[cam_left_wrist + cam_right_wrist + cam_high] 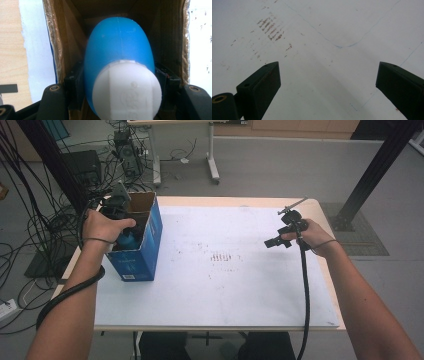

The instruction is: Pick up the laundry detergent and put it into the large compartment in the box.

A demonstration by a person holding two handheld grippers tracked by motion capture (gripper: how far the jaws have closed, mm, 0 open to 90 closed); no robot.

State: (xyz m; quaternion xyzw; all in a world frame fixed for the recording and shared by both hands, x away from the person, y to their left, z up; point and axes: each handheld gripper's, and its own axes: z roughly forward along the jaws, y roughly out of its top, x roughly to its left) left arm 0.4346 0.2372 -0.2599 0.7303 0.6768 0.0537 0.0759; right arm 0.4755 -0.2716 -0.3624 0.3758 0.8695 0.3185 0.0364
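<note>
No legible text (the blue box's [135, 262] label blurs).

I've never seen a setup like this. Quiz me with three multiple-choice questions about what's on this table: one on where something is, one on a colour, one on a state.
1. Where is the cardboard box?
A. near the table's left edge
B. the middle
C. near the right edge

2. What colour is the body of the bottle inside the box?
A. red
B. blue
C. green

3. How do the jaws of the right gripper stand?
A. shut on a cloth
B. shut on nothing
C. wide apart, with nothing between them

Answers:
1 A, the high view shows it by the left hand.
2 B, blue body under a white cap.
3 C, the white table shows between them.
</note>
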